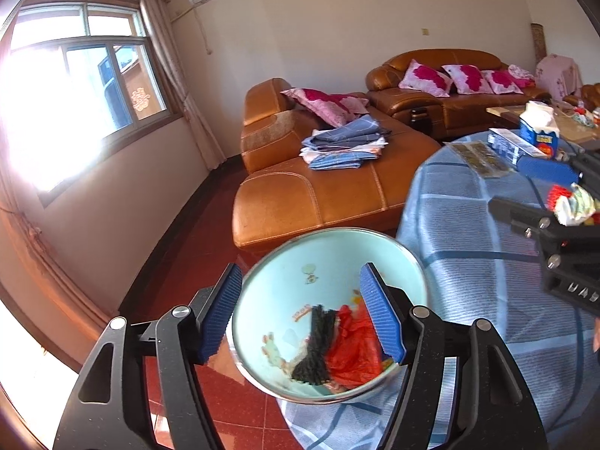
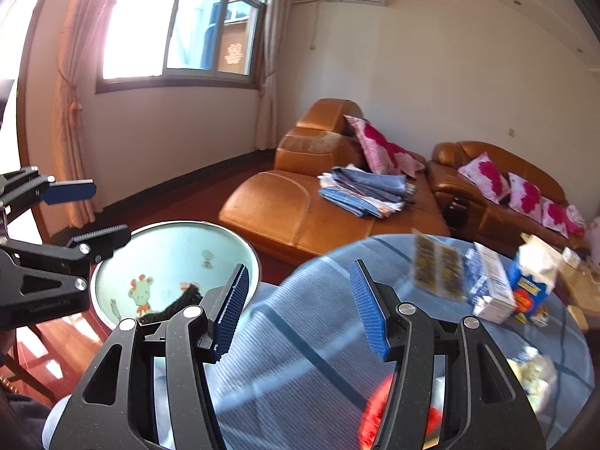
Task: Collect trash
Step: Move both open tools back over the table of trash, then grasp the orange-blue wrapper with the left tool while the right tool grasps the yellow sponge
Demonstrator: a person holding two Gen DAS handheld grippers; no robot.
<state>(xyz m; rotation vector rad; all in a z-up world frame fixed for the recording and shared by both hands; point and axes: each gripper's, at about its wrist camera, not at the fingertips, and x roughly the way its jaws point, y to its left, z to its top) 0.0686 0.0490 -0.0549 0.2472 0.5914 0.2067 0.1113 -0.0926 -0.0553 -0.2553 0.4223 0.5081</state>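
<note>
Pale blue enamel, that's the bowl (image 1: 330, 273), perched at the rim of the round table's blue checked cloth (image 1: 468, 225), with a black scrap (image 1: 317, 348) and a red wrapper (image 1: 354, 345) already lying inside. Left gripper (image 1: 305, 309) straddles the bowl, jaws spread, pads not pressing it. Right gripper (image 2: 298, 309) hangs over the cloth, jaws apart, nothing between them. More trash waits nearby: a crumpled red-and-white wad (image 1: 572, 202) sits by the right gripper's finger.

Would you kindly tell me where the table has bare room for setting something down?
The blue checked cloth lies bare between the bowl and the dark packets. The far right is crowded: white box, tissue pack, crumpled wrappers.
</note>
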